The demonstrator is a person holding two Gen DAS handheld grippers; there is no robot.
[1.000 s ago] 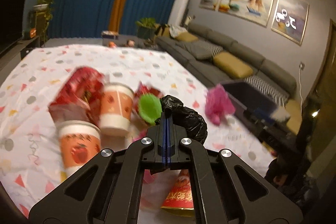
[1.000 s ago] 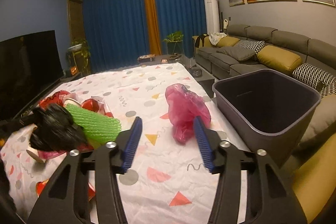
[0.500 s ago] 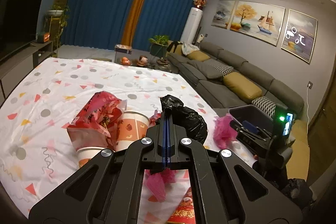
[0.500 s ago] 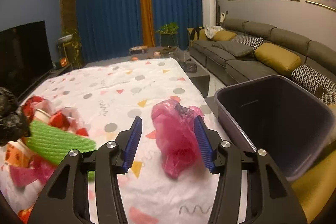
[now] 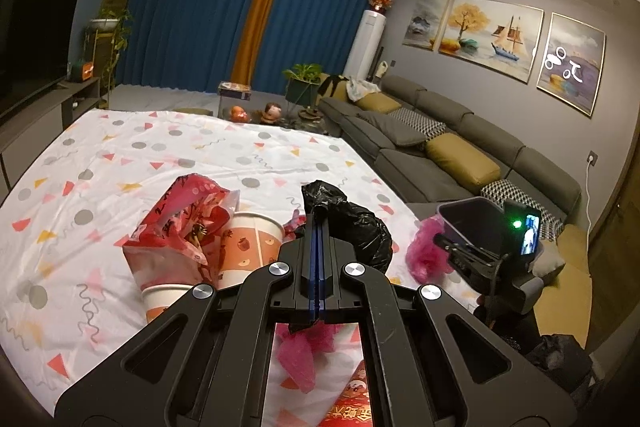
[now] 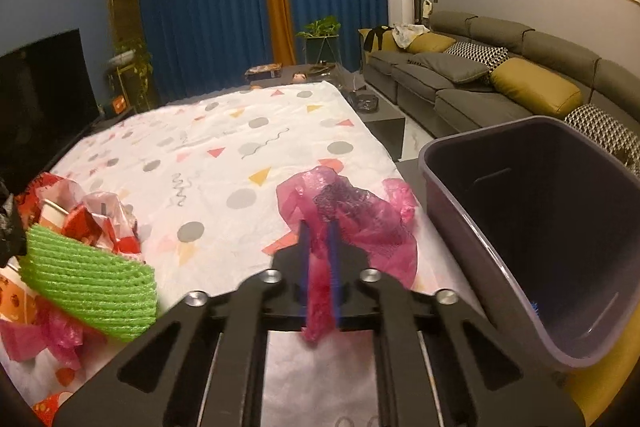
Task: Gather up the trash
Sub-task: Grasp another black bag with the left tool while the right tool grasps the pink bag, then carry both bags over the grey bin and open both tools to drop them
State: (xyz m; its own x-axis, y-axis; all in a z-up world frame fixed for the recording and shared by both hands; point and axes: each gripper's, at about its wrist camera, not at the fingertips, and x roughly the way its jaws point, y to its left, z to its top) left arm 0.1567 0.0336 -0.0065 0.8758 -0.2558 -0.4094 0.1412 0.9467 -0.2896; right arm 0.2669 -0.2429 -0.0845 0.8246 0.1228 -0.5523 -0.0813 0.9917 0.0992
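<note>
My left gripper (image 5: 317, 223) is shut on a crumpled black plastic bag (image 5: 360, 227), held above the patterned tablecloth (image 5: 120, 155). My right gripper (image 6: 319, 227) is shut on a crumpled pink plastic bag (image 6: 360, 215) near the table's right edge; that pink bag (image 5: 426, 251) also shows in the left wrist view with the right gripper's body beside it. A grey bin (image 6: 532, 227) stands open just right of the pink bag, off the table's edge. On the left lie a green foam net (image 6: 88, 279), paper cups (image 5: 252, 247) and a red-printed plastic bag (image 5: 176, 227).
A grey sofa (image 6: 500, 79) with yellow cushions runs along the right wall. A dark television (image 6: 40, 99) stands at the left. More pink scraps (image 5: 300, 355) and a red packet (image 5: 352, 407) lie under the left gripper. Far tablecloth area carries nothing.
My right gripper moved forward to the pink bag and its jaws closed on it. The left gripper kept its hold on the black bag and tilted upward slightly.
</note>
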